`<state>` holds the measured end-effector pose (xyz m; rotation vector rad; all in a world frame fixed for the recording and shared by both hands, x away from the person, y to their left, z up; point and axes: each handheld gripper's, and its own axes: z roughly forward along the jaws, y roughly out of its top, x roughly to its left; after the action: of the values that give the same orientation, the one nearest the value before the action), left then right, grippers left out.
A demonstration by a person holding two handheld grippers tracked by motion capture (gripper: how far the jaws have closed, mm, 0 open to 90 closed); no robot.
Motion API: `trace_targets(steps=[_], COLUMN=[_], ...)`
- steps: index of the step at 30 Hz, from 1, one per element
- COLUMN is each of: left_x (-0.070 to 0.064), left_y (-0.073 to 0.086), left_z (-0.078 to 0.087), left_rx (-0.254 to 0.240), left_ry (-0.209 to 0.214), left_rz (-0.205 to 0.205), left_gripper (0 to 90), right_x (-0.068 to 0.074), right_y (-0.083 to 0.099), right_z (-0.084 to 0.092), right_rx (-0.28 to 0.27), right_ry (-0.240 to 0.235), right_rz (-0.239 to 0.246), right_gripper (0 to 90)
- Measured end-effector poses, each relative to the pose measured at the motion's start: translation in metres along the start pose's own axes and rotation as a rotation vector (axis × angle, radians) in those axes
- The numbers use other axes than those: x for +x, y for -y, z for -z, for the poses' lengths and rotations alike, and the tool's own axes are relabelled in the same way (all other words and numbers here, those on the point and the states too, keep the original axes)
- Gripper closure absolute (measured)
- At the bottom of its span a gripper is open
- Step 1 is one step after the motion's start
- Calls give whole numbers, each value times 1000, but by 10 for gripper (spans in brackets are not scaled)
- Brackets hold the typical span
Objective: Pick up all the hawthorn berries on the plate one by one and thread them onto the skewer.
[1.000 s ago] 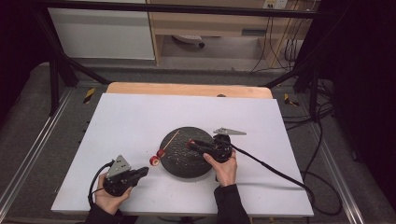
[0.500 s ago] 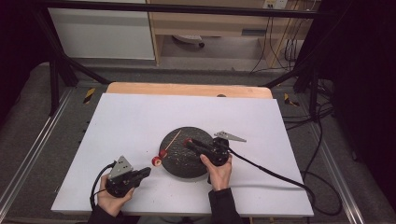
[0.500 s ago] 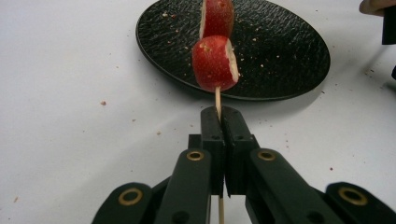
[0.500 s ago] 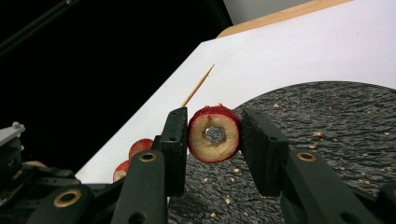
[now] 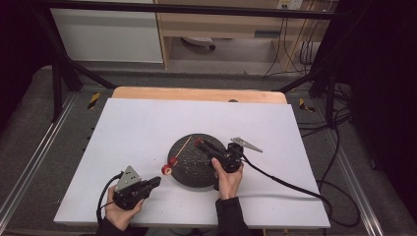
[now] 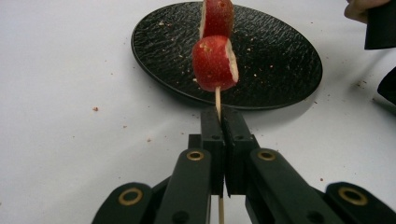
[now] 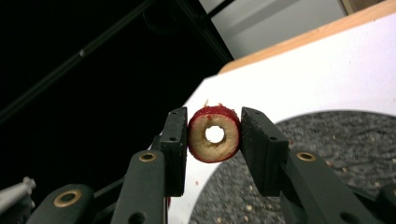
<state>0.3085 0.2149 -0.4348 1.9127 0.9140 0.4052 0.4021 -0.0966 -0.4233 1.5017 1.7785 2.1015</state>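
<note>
My left gripper [image 5: 155, 181] [image 6: 219, 116] lies low near the table's front edge, shut on the lower end of a thin wooden skewer [image 6: 217, 97]. Two red fruit pieces [image 5: 170, 165] [image 6: 215, 63] are threaded on the skewer, which slants up over the left rim of the black plate [image 5: 196, 172] [image 6: 280, 60]. My right gripper [image 5: 199, 143] [image 7: 214, 122] hovers over the plate, pointing left. It is shut on a red fruit ring [image 7: 214, 134] with a pale cut face and a hole through its middle. The ring [image 5: 198, 143] hangs close to the skewer's far tip [image 5: 189, 139].
A white sheet [image 5: 137, 128] covers the table, with a wooden strip [image 5: 196, 93] along its far edge. Crumbs speckle the plate and the sheet near it. The right gripper's cable [image 5: 290, 184] trails off to the right. Dark floor and frame rails surround the table.
The right gripper has turned a little and its tip with the ring has edged left, toward the skewer's tip. The left gripper and skewer have barely shifted.
</note>
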Motion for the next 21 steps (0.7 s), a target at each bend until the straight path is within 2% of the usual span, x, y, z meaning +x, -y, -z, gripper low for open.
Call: trace_targets(steps=[12, 21], left_x=[-8, -13], left_y=[0, -1], left_z=[-3, -4], left_rx=[-16, -31], left_ry=[10, 21], left_rz=[4, -3], left_gripper=[882, 881], right_x=[-3, -5], right_y=[-12, -17], right_z=[-3, -5], right_rx=[-97, -151], right_ry=[-19, -42], right_rz=[-88, -129], right_gripper=[631, 631])
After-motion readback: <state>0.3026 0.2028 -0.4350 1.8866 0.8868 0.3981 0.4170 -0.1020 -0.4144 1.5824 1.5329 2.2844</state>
